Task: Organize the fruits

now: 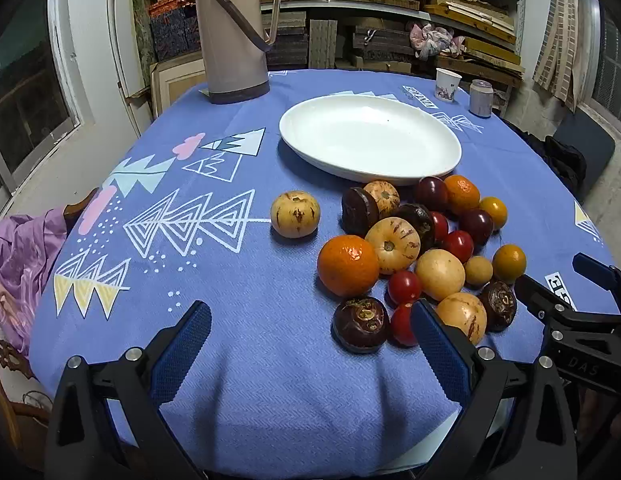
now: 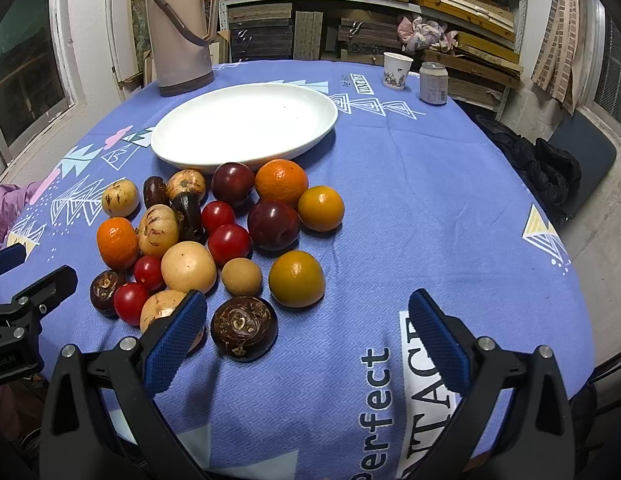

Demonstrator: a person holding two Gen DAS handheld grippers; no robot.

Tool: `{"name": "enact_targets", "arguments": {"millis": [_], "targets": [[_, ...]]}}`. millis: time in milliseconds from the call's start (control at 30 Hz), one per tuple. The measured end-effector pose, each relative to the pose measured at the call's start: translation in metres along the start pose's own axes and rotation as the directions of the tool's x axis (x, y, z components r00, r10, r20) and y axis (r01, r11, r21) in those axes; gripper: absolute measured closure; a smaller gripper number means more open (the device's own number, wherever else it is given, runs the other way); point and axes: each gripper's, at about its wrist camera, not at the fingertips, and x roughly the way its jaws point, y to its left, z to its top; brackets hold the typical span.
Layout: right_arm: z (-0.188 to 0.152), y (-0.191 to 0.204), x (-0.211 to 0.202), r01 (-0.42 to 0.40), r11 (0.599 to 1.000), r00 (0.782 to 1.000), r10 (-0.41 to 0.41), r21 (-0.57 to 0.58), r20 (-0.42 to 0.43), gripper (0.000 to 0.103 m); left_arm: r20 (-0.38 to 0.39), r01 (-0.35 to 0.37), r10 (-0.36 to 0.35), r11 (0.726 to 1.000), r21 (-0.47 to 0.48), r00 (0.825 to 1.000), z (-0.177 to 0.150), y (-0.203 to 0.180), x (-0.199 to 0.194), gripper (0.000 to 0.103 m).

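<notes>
Shelving stacked with flat boxes lines the back wall behind a round table under a blue patterned tablecloth [image 2: 430, 200]. At 12 o'clock on the cloth lies an oval white plate [image 2: 246, 124], nothing in it. A beige thermos [image 2: 180, 28] stands at 11 o'clock; a paper cup [image 2: 396, 70] and a drink can [image 2: 433, 83] stand side by side at 1 o'clock.

Fruits are heaped together on the cloth just in front of the plate: oranges [image 1: 347, 266], red cherry tomatoes [image 2: 229, 244], dark plums [image 2: 273, 225], pale striped melons [image 1: 393, 245] and dark brown water chestnuts [image 2: 244, 328]. One striped melon [image 1: 295, 214] sits apart at the heap's 9 o'clock side.

Left gripper [image 1: 310, 332]: jaws spread wide, nothing between them, low over bare cloth at the heap's 7 o'clock edge. Right gripper [image 2: 306, 320]: jaws likewise spread, empty, at the heap's 5 o'clock edge.
</notes>
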Motion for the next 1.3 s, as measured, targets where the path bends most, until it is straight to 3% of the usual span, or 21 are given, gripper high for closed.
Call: {"name": "enact_targets", "arguments": {"millis": [1300], "targets": [[0.0003,0.0006,0.0005,-0.001,1.0,1.0,0.001,0.001,-0.002,0.004,-0.017,0.006,-0.007,1.0,-0.01,1.0,-0.0019,0.0014,0.0035,0.003]]}}
